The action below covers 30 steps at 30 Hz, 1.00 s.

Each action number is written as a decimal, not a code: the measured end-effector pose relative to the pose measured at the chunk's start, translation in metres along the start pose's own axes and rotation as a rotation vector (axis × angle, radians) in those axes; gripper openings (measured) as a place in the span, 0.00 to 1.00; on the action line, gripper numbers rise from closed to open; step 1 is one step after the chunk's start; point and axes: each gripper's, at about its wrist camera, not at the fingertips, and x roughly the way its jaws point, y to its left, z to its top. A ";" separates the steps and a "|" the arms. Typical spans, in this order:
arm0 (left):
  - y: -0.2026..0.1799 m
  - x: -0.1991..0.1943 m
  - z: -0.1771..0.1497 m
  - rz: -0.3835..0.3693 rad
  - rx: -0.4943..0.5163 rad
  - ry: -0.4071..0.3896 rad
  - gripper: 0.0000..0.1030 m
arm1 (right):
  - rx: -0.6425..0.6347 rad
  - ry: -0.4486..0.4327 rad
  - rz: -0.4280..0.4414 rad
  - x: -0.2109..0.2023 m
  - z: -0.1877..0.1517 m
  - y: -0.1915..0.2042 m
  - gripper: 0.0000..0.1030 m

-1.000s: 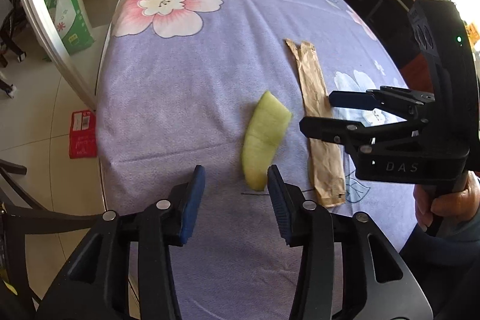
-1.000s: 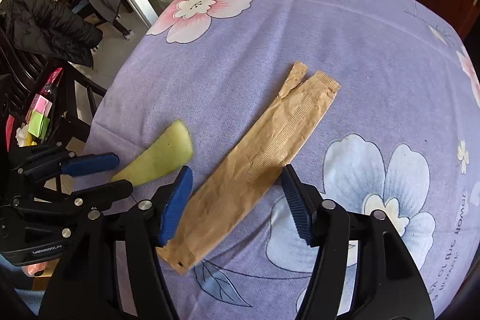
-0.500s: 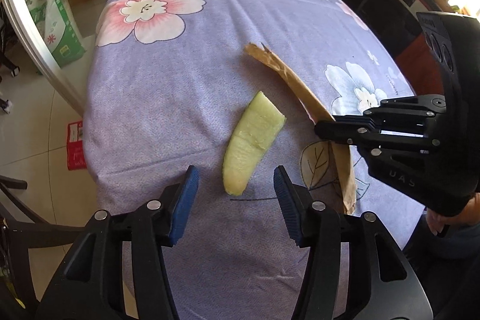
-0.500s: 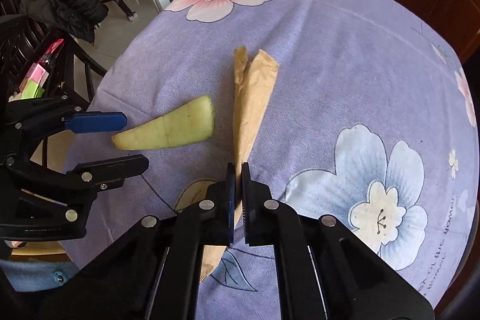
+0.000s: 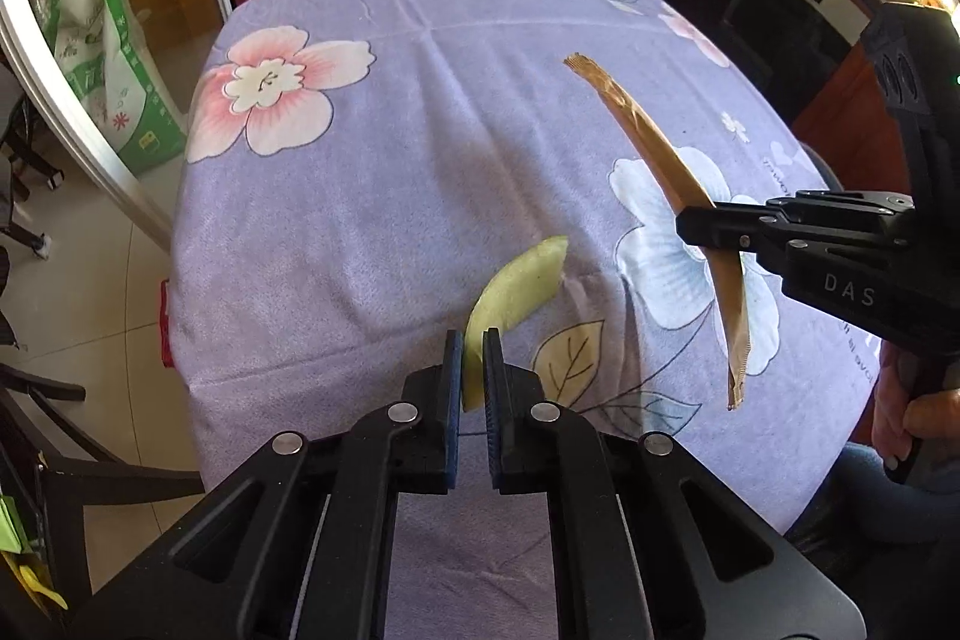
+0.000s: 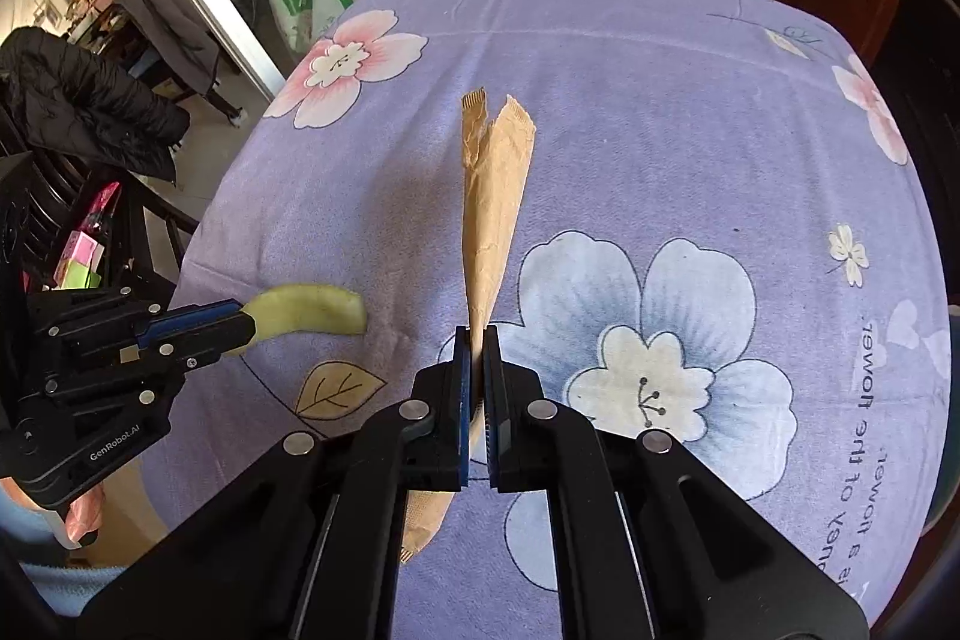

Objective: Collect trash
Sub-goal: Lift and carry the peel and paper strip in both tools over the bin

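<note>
Gripping, left gripper (image 5: 472, 349): fingers clenched on the pale green peel (image 5: 516, 286), lower centre of the left wrist view, lifted off the desk (image 5: 390, 148).
Right gripper (image 6: 477, 340): fingers clenched on the brown paper wrapper (image 6: 495, 196), centre of the right wrist view, held edge-up above the purple flowered cloth (image 6: 660, 70).

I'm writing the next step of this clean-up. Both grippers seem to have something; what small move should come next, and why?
Probably lift both hands straight up, clear of the tablecloth. The left gripper is shut on the green peel, and the right gripper is shut on the brown paper wrapper. No bin shows, so carrying must wait until one is found.
</note>
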 end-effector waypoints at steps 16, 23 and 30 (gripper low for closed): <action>-0.087 0.024 0.002 -0.058 0.161 0.079 0.06 | 0.141 -0.057 0.035 -0.033 -0.038 -0.070 0.04; -0.080 0.030 -0.002 -0.031 0.127 0.079 0.19 | 0.131 -0.038 0.062 -0.027 -0.044 -0.065 0.04; -0.078 0.044 0.005 -0.008 0.106 0.096 0.28 | 0.119 -0.035 0.068 -0.025 -0.042 -0.060 0.04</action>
